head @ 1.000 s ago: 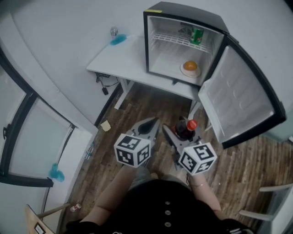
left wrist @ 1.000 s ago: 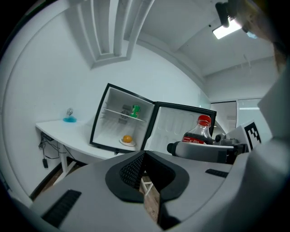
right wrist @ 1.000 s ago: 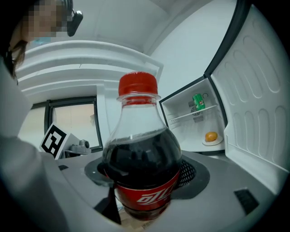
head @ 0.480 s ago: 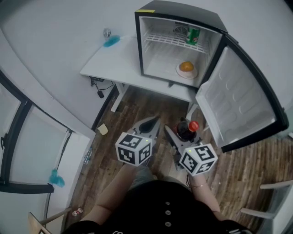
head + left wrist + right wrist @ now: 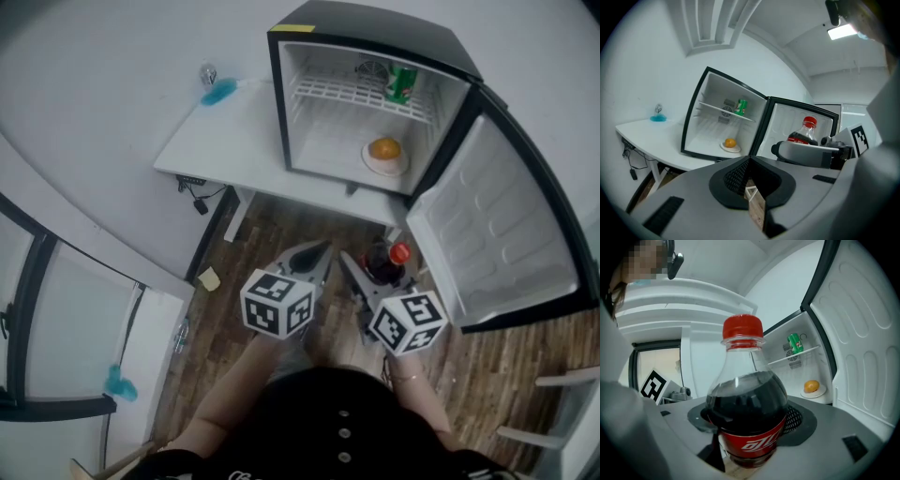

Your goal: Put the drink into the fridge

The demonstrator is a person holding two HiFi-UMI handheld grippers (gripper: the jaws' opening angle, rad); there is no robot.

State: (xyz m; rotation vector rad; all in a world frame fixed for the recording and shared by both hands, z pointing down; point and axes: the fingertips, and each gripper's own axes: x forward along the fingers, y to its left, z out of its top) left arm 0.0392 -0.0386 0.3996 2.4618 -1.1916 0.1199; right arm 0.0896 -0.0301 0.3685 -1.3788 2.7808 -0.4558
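The right gripper [image 5: 368, 281] is clamped on the clear plastic bottle of dark cola with a red cap [image 5: 746, 404]. Its jaws press on the red-labelled lower body, so the bottle rides upright, cap up, and can probably be stood down without turning. The bottle hangs over the brown plank floor [image 5: 281, 216], in front of the white bench [image 5: 225, 131]. It is well short of the black mini fridge with a white interior [image 5: 375, 26] that stands on that bench. The fridge's door [image 5: 497, 216] is swung wide to the right, so the opening is free.

Inside, a green can [image 5: 401, 82] stands on the white wire shelf [image 5: 337, 91] and an orange on a white plate [image 5: 385, 150] sits on the fridge bottom. The bare space to their left looks enough for the drink. The left gripper [image 5: 312, 253] has its jaws together on nothing and is held just beside the right one, apparently idle.

Only the head view shows how far the bottle is from the fridge. Only the right gripper view shows the grip sitting at label height. The left gripper view shows just floor through the thin slit between its own jaws, and the bottle's neck rising above the other gripper.
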